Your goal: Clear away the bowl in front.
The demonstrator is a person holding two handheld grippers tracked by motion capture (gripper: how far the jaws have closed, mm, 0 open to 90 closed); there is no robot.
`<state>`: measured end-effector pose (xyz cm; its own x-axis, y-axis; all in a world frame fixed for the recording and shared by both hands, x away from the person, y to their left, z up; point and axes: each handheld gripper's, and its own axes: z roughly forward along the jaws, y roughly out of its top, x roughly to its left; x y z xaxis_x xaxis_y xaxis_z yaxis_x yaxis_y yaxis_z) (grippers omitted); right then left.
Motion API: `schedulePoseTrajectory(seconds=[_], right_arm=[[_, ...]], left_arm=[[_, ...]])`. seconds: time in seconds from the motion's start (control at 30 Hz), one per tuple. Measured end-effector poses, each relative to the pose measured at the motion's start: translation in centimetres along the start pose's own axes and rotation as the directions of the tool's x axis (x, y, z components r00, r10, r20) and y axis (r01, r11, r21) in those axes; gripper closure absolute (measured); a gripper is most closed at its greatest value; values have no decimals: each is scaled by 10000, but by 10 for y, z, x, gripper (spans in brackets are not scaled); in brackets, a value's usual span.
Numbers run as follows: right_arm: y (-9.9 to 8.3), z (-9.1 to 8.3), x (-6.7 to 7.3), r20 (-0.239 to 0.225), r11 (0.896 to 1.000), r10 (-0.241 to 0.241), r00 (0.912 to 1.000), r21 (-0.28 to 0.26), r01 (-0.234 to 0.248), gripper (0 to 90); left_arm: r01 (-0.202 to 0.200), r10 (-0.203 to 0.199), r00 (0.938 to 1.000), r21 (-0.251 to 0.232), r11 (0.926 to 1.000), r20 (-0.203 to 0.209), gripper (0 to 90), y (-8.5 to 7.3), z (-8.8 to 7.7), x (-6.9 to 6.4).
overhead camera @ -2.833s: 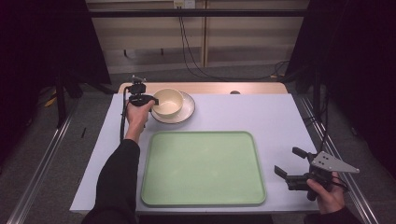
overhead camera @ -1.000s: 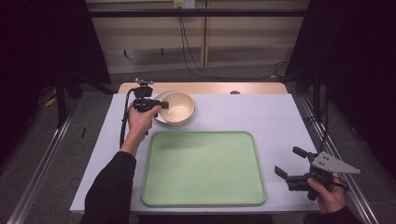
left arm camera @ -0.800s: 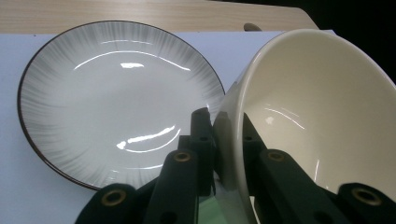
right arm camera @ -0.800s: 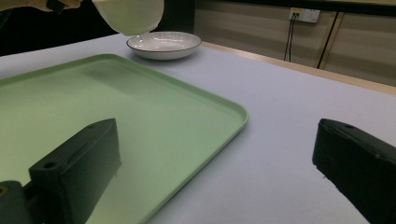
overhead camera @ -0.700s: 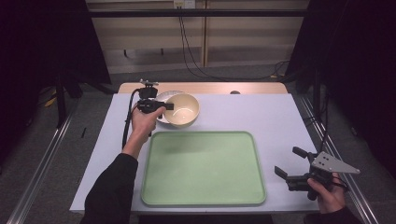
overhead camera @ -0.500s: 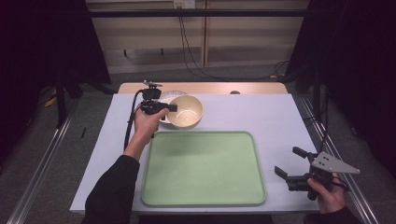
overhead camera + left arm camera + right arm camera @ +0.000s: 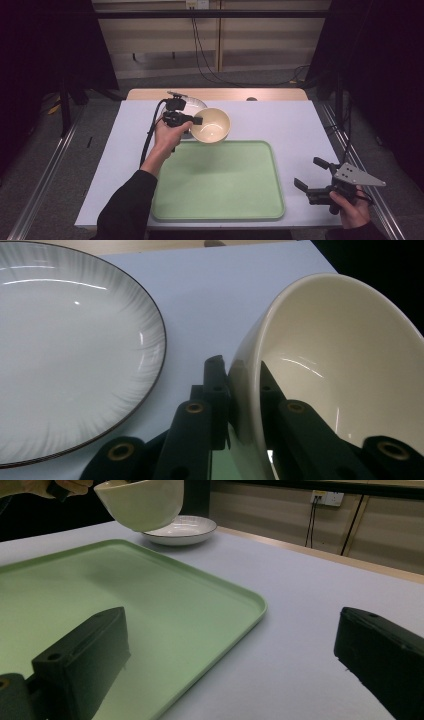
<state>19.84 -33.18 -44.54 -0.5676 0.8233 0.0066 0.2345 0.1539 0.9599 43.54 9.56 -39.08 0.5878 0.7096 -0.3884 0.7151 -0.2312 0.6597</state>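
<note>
A cream bowl [image 7: 211,125] hangs tilted in the air over the far left edge of the green tray [image 7: 220,190]. My left gripper [image 7: 197,120] is shut on the bowl's rim, one jaw inside and one outside, as the left gripper view shows at the bowl [image 7: 345,365]. A white plate with a dark rim [image 7: 194,102] lies bare on the table behind it, and again at the plate [image 7: 65,355]. My right gripper [image 7: 308,172] rests open near the table's front right corner, nothing between its jaws; its own view shows the tray [image 7: 125,605], the bowl [image 7: 142,502] and the plate [image 7: 182,530].
The pale table [image 7: 300,125] has free room to the right of the tray. A wooden strip [image 7: 280,94] runs along the far edge. Dark curtains and metal rails flank the table, and cables hang at the back wall.
My left gripper has carried the bowl off the plate, rightward and nearer, to the tray's far edge. The plate stays behind, bare. The right gripper has not moved.
</note>
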Motion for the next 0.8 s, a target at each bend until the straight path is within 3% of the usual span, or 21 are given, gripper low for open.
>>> schedulePoseTrajectory(seconds=[0.37, 0.8], right_arm=[[0, 0, 0, 11, 10000, -5, 10000, -15, 5, 8], [0, 0, 0, -25, 10000, -44, 10000, -1, 44, 8]], left_arm=[[-269, 257, 9982, 215, 9994, 549, 820, 0, 18, -21], [-541, 500, 9958, 518, 9972, 773, 819, 2, 40, -39]])
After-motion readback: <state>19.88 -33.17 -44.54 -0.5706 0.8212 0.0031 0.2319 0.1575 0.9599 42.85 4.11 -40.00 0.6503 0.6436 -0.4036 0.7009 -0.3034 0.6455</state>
